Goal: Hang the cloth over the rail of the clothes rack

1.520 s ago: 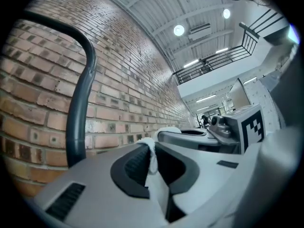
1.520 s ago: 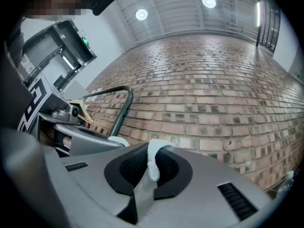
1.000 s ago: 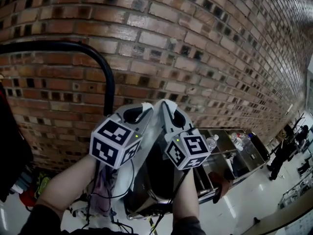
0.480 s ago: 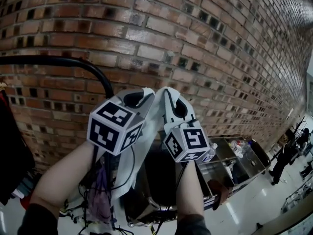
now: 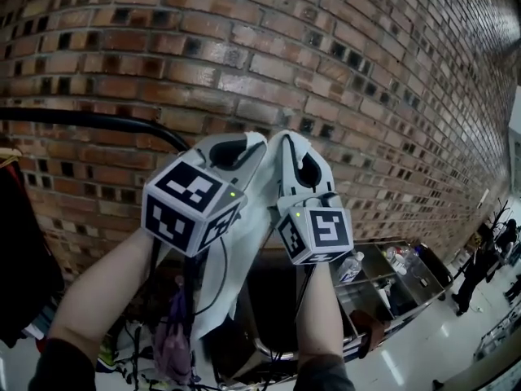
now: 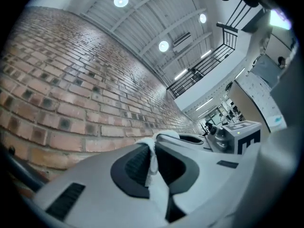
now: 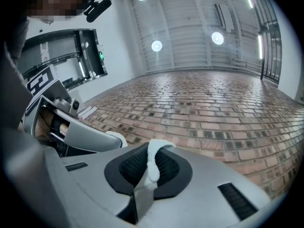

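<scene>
Left gripper (image 5: pixel 234 150) and right gripper (image 5: pixel 303 168) each pinched cloth (image 5: pixel 244 247), fingers (image 6: pixel 130 167) nearly closed; rail (image 5: pixel 81 118) lay left of fingers; draping needed a level, taut carry.

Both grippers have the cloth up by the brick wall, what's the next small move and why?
Probably carry the cloth left, over the rail: the left gripper and right gripper are both shut on its top edge, and the rail lies to their left.

A stainless steel counter (image 5: pixel 376 277) stands against the brick wall at lower right, on a glossy pale floor (image 5: pixel 407 363). A clear plastic bottle (image 5: pixel 352 265) rests at its near end, with small unidentifiable items farther along. A black rail (image 5: pixel 81 119) crosses the left.
</scene>
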Available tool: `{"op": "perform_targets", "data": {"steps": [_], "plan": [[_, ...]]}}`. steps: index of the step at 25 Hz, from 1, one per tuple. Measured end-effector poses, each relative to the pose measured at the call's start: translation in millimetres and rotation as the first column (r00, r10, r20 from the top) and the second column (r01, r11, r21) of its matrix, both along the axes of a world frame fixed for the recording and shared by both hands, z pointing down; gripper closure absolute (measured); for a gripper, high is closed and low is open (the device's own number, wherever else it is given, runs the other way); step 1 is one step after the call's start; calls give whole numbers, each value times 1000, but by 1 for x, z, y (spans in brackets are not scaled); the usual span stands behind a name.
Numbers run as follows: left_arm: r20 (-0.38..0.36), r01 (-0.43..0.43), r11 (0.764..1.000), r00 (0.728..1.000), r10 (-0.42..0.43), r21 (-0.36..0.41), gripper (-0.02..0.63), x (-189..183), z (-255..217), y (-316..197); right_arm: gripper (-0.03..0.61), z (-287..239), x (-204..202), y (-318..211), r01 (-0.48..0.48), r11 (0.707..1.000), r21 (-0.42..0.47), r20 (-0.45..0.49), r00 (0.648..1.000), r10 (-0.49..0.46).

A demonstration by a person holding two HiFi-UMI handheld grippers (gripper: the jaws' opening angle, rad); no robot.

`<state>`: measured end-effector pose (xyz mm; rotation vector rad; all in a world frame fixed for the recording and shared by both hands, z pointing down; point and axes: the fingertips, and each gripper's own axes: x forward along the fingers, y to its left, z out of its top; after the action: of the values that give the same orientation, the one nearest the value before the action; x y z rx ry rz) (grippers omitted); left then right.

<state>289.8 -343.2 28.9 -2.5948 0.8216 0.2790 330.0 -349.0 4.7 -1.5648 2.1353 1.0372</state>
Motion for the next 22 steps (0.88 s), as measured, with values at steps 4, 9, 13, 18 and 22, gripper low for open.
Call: {"op": "perform_targets", "data": {"steps": [4,9,13,18,22], "plan": [[-31,-17,1000,999,17,12,568,-23,-24,4,548,-20,-21,7,-4,999,54,-13,1000,5],[-46,-24,999,999,26,48,568,-52,-52,6,548,-37,-40,11,10,996,91,-3,1000,-10],[-16,-110,993,994,111,39,566,-49,-65,14,548,-47,-39,13,-29,993,112,10,1000,28],[93,-161,983,984,153,92,566,-29,-74,21,548,-50,-13,6,-31,995,94,94,995,22],[116,-164,971,983,145,173,566,-26,-82,20,548,-44,-7,0,-69,993,97,71,996,63]]}}
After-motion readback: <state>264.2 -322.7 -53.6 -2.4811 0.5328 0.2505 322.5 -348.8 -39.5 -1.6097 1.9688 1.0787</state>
